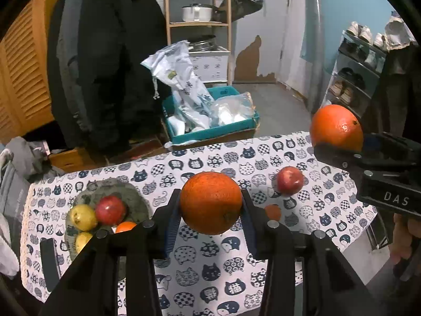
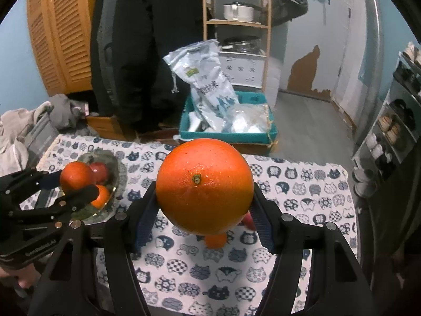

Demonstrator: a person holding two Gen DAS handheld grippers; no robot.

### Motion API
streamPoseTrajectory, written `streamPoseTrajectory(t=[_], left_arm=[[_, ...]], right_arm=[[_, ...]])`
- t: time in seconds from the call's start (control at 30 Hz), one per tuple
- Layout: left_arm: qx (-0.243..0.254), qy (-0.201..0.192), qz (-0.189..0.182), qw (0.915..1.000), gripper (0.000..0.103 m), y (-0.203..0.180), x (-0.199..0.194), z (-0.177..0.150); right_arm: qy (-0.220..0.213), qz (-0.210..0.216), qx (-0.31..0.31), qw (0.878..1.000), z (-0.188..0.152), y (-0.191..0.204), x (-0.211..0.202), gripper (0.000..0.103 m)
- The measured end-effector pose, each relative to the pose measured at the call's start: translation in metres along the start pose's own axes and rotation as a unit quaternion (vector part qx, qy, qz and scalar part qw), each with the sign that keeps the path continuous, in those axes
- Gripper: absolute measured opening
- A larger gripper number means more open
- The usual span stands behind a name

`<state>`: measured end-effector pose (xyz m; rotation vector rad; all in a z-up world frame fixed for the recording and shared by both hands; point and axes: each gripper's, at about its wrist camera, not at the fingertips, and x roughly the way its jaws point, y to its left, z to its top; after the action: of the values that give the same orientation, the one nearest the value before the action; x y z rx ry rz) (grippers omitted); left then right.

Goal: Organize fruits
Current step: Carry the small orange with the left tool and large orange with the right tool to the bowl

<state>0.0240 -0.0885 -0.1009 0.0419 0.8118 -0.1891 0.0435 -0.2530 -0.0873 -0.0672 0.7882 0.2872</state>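
My left gripper (image 1: 210,205) is shut on an orange (image 1: 210,202), held above the cat-print tablecloth (image 1: 200,271). My right gripper (image 2: 205,202) is shut on a bigger orange (image 2: 204,185), also in the air; it shows in the left wrist view (image 1: 336,127) at the right. A grey-green plate (image 1: 131,194) at the table's left holds a red apple (image 1: 110,210), two yellow fruits (image 1: 82,217) and a small orange (image 1: 125,227). A red apple (image 1: 290,180) and a small orange (image 1: 273,212) lie loose on the cloth.
A dark flat object (image 1: 50,263) lies at the table's left edge. Behind the table stand a teal crate (image 1: 210,131) with plastic bags, a hanging black coat (image 1: 105,60), a wooden shelf with a pot (image 1: 197,13) and a shoe rack (image 1: 357,79) at right.
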Motion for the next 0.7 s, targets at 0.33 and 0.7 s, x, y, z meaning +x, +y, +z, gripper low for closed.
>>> streamPoseTrajectory(t=[0.33,0.7], left_arm=[[-0.033,-0.003,0.019,0.9993,0.043,0.039,-0.006,-0.007],[-0.074,-0.001,0.048,0.9961,0.043,0.090,-0.008,-0.017]], right_arm=[[0.002,0.023,-0.017,1.000,0.014,0.037,0.013,0.066],[0.014,0.058,-0.037,0.998,0.026,0.086,0.039,0.066]])
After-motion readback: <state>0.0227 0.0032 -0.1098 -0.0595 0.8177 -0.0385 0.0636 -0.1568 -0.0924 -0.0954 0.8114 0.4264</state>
